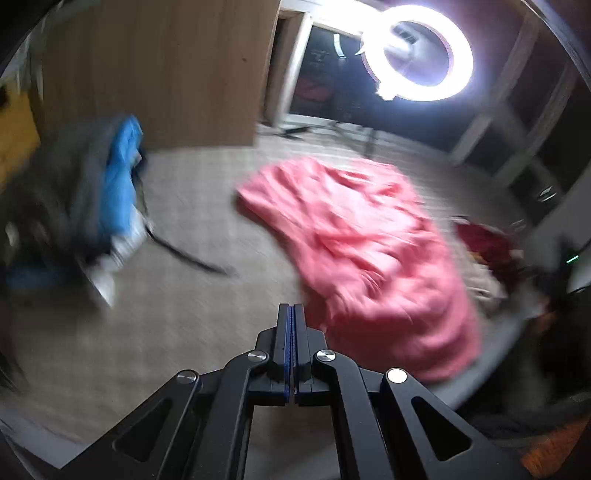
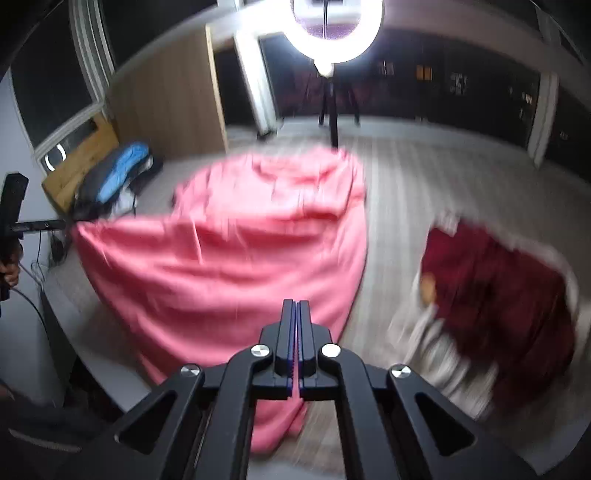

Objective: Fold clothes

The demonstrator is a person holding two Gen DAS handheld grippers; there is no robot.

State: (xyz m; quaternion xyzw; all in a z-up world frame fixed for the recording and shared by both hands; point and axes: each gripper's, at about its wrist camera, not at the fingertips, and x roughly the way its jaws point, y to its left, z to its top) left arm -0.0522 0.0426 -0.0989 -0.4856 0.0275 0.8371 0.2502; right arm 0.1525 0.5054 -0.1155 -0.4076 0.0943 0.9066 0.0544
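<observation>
Fold clothes, on a checked bed sheet (image 2: 424, 192). Both wrist views blurred by motion.

Pink garment (image 2: 236, 251) lies spread across the middle of the sheet, wrinkled, its near end trailing toward the near edge under the right gripper. In the left wrist view the same pink garment (image 1: 369, 251) sits right of centre, reaching close to the near right edge.

Right gripper (image 2: 294, 306): jaws pressed together, and a sliver of pink shows in the slit between them, so it reads as pinching the garment's near hem (blur leaves some doubt about how much cloth is caught).

Left gripper (image 1: 294, 310): jaws fully together, nothing between them, over bare sheet just left of the garment. In the right wrist view it appears at the far left, by the garment's left corner (image 2: 79, 227); whether it touches the cloth there I cannot tell.

Other items: dark red garment (image 2: 495, 295) with white trim near the right edge, apart from the pink one; 1 blue and grey pile (image 2: 118, 173) at the far left corner; ring light (image 2: 336, 22) beyond the far edge.

Judgement: step in hand is taking 2 hem corners for the first fold. To do it well:
- left gripper needs to open and take the matching left corner before any lift;
- raise both corners level, keep the hem taut;
- carry it toward the far end, lay edges square;
- stay clear of the dark red garment.
</observation>
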